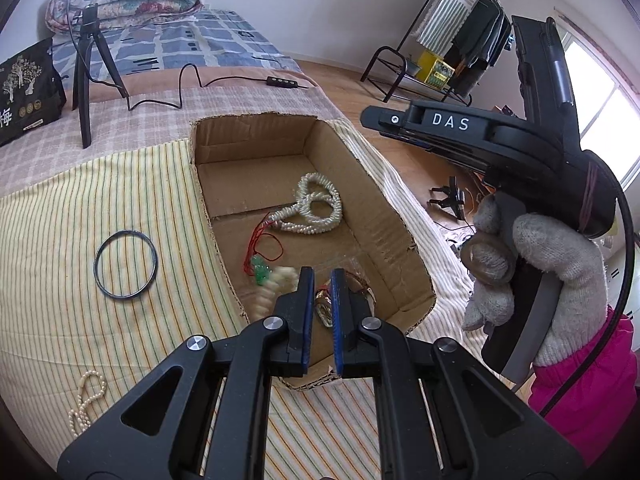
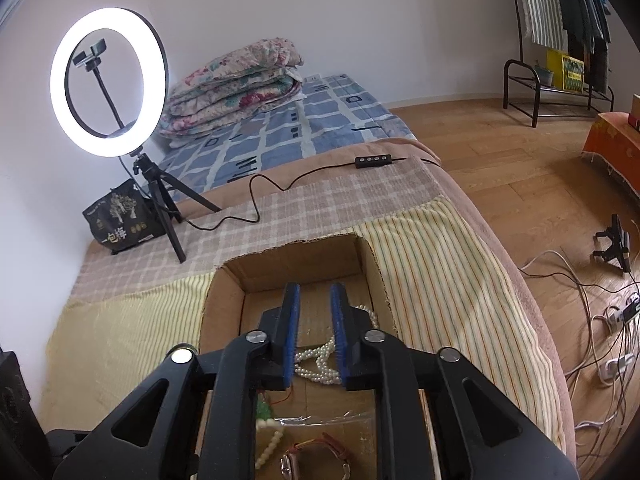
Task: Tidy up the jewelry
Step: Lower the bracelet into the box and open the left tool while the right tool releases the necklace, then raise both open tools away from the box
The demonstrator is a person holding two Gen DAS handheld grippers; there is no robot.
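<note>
At the near left corner of the striped bedspread (image 1: 100, 208) we see a small pearl strand (image 1: 86, 404) still lying loose, and further along a dark bangle (image 1: 126, 266) flat on the cloth, just left of the cardboard box (image 1: 256, 140); both, we judge, are waiting to be sorted into it.

The box sits sunk in the cloth with its top cut away, so we can drop pieces in from above. On its floor lie a coiled pearl necklace (image 1: 316, 208), a red cord with a green pendant (image 1: 262, 272) and pale beads (image 1: 280, 280); nearer its front wall the right wrist view shows a wristwatch (image 2: 316, 458) on clear plastic.

Our left gripper (image 1: 322, 312) hangs over the box's near end, jaws slightly apart with nothing pressed between them: released. The blurred beads beside its left pad suggest a piece just let go.

Our right gripper (image 2: 316, 332) hovers over the pearl necklace, jaws apart and empty; in the left wrist view the gloved right hand (image 1: 532, 280) holds it above the box's right edge.
</note>
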